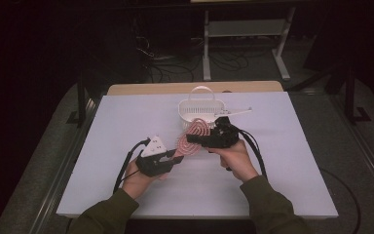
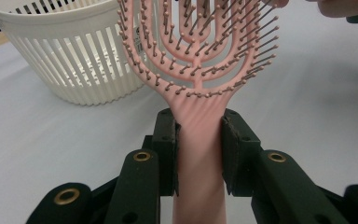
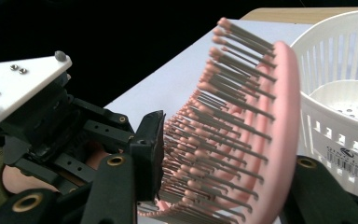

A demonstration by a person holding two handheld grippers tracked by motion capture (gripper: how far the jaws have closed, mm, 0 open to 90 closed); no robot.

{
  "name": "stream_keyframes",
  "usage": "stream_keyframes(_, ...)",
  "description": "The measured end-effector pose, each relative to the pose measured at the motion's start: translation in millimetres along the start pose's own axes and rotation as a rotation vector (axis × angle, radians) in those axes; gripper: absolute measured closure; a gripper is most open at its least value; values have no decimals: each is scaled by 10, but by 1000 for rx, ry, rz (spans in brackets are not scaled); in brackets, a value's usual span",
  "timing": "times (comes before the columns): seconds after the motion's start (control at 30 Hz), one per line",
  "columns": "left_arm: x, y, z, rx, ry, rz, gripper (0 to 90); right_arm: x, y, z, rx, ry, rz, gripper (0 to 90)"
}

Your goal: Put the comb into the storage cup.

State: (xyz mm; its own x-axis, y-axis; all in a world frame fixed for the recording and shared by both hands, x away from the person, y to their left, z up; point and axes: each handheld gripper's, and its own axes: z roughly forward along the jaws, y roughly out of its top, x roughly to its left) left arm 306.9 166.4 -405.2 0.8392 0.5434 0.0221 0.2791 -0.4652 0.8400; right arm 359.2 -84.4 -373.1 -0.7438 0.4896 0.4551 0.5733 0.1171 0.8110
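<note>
Near the middle of the white table (image 1: 126, 126), a pink hairbrush (image 1: 195, 134) was held off the surface between the two grippers, just in front of the white slatted basket (image 1: 199, 109). The left gripper (image 2: 199, 154) was clamped on the brush's handle, pads pressing both sides; the handle's lower end was cut off by the bottom edge of the left gripper view. The right gripper (image 3: 223, 177) stood narrow about the brush head, one pad against the bristle tips, the other behind the pink back. That rear contact was partly hidden by the head itself, so firm pressure there could not be confirmed. In the high view the brush's bristles were too small to make out. A thin white object (image 1: 236, 112) lay across the basket's right rim; its nature could not be told
</note>
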Motion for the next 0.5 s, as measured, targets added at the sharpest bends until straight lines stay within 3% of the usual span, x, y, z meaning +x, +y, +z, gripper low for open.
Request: stream_keyframes(0.5, -17, -19, 47, 18, -18, 16, 705, 6, 4, -5, -12, 49, 18, 622)
